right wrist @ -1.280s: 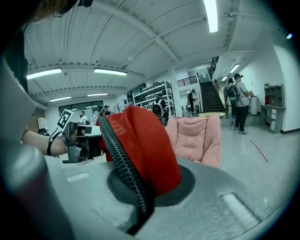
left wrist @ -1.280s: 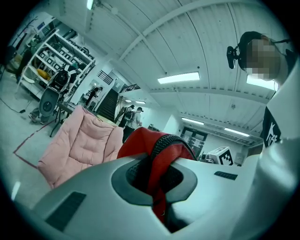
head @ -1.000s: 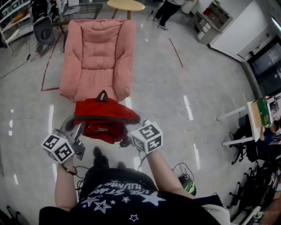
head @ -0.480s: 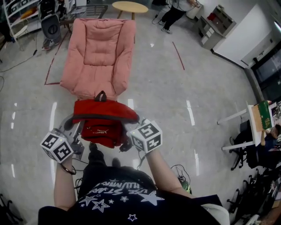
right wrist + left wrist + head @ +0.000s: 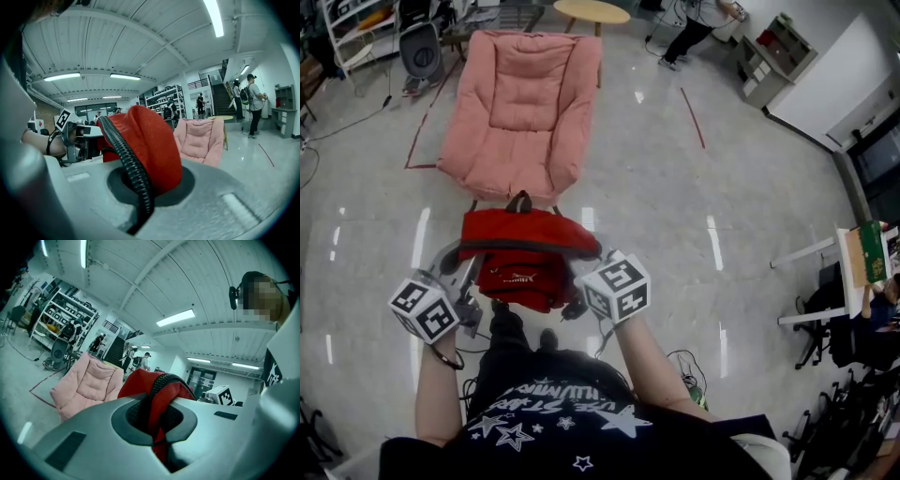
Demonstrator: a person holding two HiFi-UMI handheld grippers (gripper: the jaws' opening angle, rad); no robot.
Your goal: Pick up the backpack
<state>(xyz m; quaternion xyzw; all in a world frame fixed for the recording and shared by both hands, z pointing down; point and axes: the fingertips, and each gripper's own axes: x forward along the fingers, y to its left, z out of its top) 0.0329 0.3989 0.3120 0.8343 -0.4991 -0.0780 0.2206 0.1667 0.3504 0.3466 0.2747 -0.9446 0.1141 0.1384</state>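
A red backpack (image 5: 525,255) with a black top handle hangs in the air between my two grippers, just in front of the person's body. My left gripper (image 5: 461,272) is shut on its left edge, where red fabric and black mesh (image 5: 157,401) are pinched between the jaws. On the other side my right gripper (image 5: 581,281) is shut on the right edge, with red fabric and a black ribbed strip (image 5: 136,164) clamped in it. The pink armchair (image 5: 525,112) stands on the floor beyond the backpack.
A round wooden table (image 5: 591,11) stands behind the armchair. Shelves and a chair (image 5: 420,58) are at the far left. A person (image 5: 698,23) stands at the far right, near a low cabinet (image 5: 773,58). Desks and chairs (image 5: 848,300) line the right side. Red tape marks the glossy floor.
Both grippers and the backpack have moved back from the armchair, which now lies farther off. The grip on both edges is unchanged.
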